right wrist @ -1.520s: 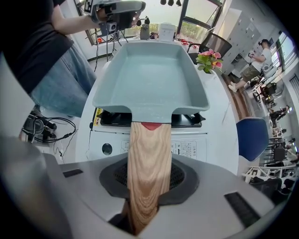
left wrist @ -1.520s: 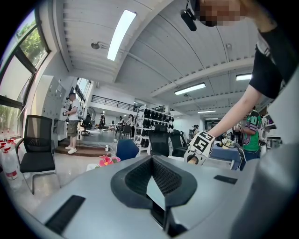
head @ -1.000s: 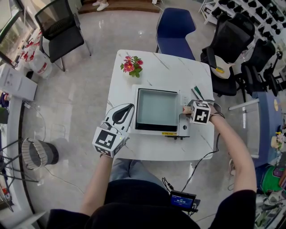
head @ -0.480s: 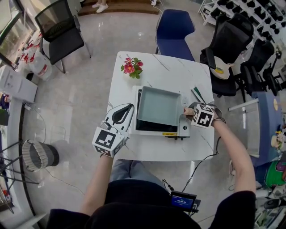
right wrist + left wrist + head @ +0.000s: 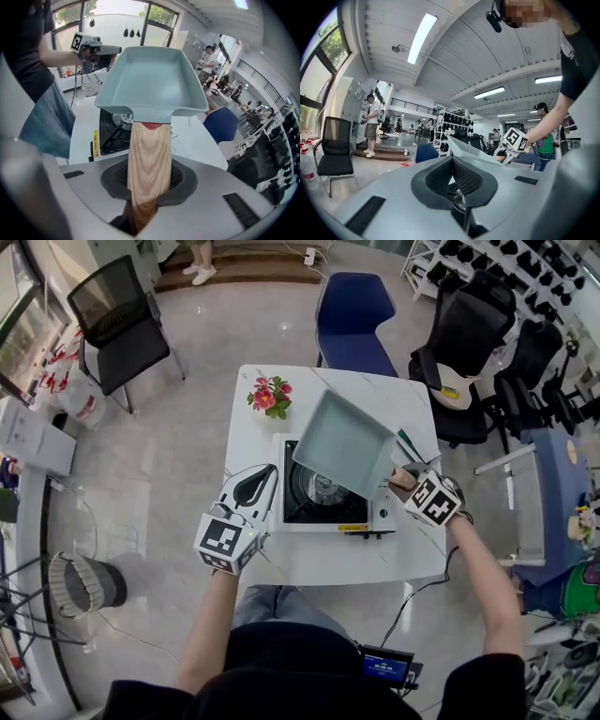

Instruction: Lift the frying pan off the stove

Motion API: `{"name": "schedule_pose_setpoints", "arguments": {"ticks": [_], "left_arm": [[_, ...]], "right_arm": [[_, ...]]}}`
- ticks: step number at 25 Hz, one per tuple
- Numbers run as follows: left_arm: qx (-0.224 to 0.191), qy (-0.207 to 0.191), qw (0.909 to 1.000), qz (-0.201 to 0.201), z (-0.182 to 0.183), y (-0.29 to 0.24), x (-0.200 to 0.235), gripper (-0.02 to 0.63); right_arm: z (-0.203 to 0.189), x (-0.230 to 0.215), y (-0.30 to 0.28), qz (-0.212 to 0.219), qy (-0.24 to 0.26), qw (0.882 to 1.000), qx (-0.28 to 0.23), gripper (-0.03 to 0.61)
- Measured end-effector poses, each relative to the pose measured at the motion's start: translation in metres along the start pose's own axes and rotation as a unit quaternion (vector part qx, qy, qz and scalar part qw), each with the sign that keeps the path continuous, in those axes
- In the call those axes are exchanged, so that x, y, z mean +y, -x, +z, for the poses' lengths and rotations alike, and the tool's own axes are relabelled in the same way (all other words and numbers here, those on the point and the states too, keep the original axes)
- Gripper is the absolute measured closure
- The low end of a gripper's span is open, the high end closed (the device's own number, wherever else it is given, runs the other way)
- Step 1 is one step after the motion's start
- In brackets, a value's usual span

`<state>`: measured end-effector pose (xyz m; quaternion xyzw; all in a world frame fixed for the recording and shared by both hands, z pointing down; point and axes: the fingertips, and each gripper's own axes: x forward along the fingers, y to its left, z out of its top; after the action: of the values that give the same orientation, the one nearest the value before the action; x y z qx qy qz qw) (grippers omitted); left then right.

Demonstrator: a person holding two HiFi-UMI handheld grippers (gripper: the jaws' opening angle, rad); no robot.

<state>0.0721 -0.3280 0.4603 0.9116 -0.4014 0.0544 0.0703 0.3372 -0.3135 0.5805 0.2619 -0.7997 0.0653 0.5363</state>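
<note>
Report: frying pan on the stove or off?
Off. The frying pan hangs tilted above the stove, its burner exposed; the right gripper holds its handle.

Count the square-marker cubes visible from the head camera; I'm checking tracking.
2. One marker cube sits on the left gripper, over the table's near-left edge; the other is on the right gripper, which holds the wooden handle of the frying pan. None seems hidden.

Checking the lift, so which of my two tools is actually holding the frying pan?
The right tool, shut on the wooden handle of the frying pan; the left tool is empty, beside the stove.
</note>
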Motion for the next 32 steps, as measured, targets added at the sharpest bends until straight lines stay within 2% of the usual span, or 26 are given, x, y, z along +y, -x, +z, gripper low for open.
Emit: {"name": "schedule_pose_setpoints", "arguments": {"ticks": [5,9,12,16,21,26,29,32], "left_arm": [[-0.007,-0.002,1.0,-0.003,0.004,-0.001,0.002,0.595],[-0.013,-0.004,0.9999,-0.006,0.009,-0.004,0.003,0.595],[-0.018,-0.008,0.9998,-0.009,0.013,-0.009,0.001,0.595],[-0.022,-0.01,0.9996,-0.013,0.019,-0.013,0.002,0.595],[-0.032,-0.009,0.9994,-0.014,0.025,-0.016,0.003,0.595],[-0.038,-0.01,0.9991,-0.015,0.03,-0.012,0.001,0.595],[-0.041,-0.011,0.999,-0.016,0.03,-0.01,-0.001,0.595],[-0.042,-0.011,0.9989,-0.018,0.029,-0.007,-0.002,0.595]], "right_arm": [[0.015,-0.003,0.027,-0.055,-0.077,0.994,-0.063,0.503],[0.026,-0.008,0.043,-0.104,-0.16,0.973,-0.127,0.503],[0.032,-0.011,0.058,-0.152,-0.213,0.949,-0.174,0.503],[0.043,-0.012,0.079,-0.218,-0.263,0.911,-0.229,0.502],[0.056,-0.007,0.1,-0.268,-0.311,0.863,-0.296,0.502],[0.054,0.004,0.115,-0.316,-0.348,0.817,-0.335,0.502],[0.049,0.011,0.119,-0.337,-0.363,0.793,-0.354,0.502],[0.044,0.017,0.123,-0.349,-0.374,0.778,-0.367,0.502]]}}
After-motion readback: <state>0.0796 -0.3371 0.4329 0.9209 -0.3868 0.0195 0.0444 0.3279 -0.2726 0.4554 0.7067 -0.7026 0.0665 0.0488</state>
